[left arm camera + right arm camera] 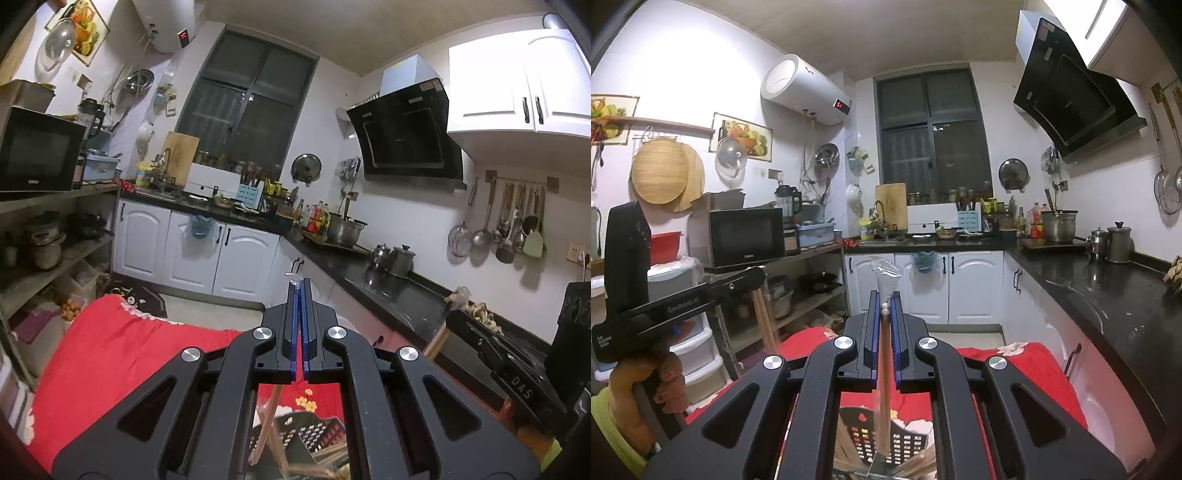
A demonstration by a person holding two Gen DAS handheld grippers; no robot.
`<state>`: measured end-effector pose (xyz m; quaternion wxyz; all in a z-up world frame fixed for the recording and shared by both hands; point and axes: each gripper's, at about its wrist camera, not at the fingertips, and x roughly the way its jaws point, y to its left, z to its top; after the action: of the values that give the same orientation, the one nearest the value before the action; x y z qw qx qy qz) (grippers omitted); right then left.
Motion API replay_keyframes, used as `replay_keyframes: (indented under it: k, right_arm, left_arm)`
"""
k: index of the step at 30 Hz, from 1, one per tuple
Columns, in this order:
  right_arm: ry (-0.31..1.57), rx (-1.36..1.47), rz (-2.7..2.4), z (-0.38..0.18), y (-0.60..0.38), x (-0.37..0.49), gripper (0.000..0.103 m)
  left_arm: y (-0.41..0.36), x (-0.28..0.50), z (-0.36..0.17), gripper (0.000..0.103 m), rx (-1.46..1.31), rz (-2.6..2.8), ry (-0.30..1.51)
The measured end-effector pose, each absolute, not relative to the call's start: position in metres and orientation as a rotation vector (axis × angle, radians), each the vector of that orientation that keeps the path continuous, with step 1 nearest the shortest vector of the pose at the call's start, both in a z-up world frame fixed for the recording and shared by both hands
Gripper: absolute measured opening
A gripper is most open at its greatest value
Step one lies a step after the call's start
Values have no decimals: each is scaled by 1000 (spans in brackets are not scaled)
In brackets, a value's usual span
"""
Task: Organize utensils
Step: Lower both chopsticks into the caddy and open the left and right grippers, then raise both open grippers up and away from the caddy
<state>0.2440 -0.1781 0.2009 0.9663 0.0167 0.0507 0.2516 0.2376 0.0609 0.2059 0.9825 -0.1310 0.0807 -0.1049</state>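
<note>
The right tool (pixel 885 306) is clenched on wrapped chopsticks (pixel 884 369); the left tool (pixel 300 291) pinches the clear wrapper (pixel 291 277). Chopsticks look light and stiff, the film slippery, so grip the wood.

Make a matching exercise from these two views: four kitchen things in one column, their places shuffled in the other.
1. water heater
2. microwave
3. steel pot
4. chopsticks

a. in the right gripper
b. on the black countertop
c. high on the wall
d. on the open shelf

Pairs: 1-c, 2-d, 3-b, 4-a
</note>
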Motion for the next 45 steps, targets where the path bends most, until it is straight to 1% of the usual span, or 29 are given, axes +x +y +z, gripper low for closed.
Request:
replay_keyframes:
  k: [18,25,26,27,28,29,31,32,34,35,36,37,38,40,41,42,43,45]
  right_arm:
    - [139,4,465,166,-162,260,6]
    - [193,5,459,150,-162,265,6]
    - [198,3,458,149,-162,265,10]
    - [199,4,456,148,-162,264,21]
    - [202,8,459,146,-163,263,29]
    - [206,11,462,146,-164,262,30]
    - [213,11,462,144,-166,260,31]
    - [214,10,463,144,-167,259,32]
    - [214,14,461,144,-170,255,40]
    - [216,17,461,143,-171,254,42]
    - [218,20,463,143,-173,253,44]
    - [221,23,463,144,-175,251,47]
    - [221,25,463,144,-177,249,49]
    - [219,26,469,145,-179,247,53]
    - [219,27,471,145,-179,247,56]
    - [217,29,472,146,-181,244,62]
    - [215,31,474,146,-183,240,65]
    - [209,34,479,148,-187,233,69]
  left_arm:
    - [56,257,153,0,-265,-207,177]
    - [57,258,137,0,-271,-207,240]
    - [58,257,135,0,-271,-208,246]
    - [59,256,134,1,-269,-204,254]
    - [60,255,134,3,-266,-198,263]
    - [61,255,133,5,-265,-194,270]
    - [64,253,133,19,-272,-190,288]
    - [65,251,133,23,-274,-186,296]
    - [66,248,133,32,-274,-179,302]
    - [67,245,134,34,-276,-178,303]
    - [69,242,135,39,-281,-173,304]
    - [70,240,136,46,-284,-170,307]
    - [71,238,137,49,-288,-166,309]
    - [73,232,140,61,-295,-156,311]
    - [73,231,141,63,-298,-151,311]
    - [75,228,142,69,-306,-148,314]
    - [77,225,143,77,-316,-152,316]
    - [79,220,146,87,-331,-155,317]
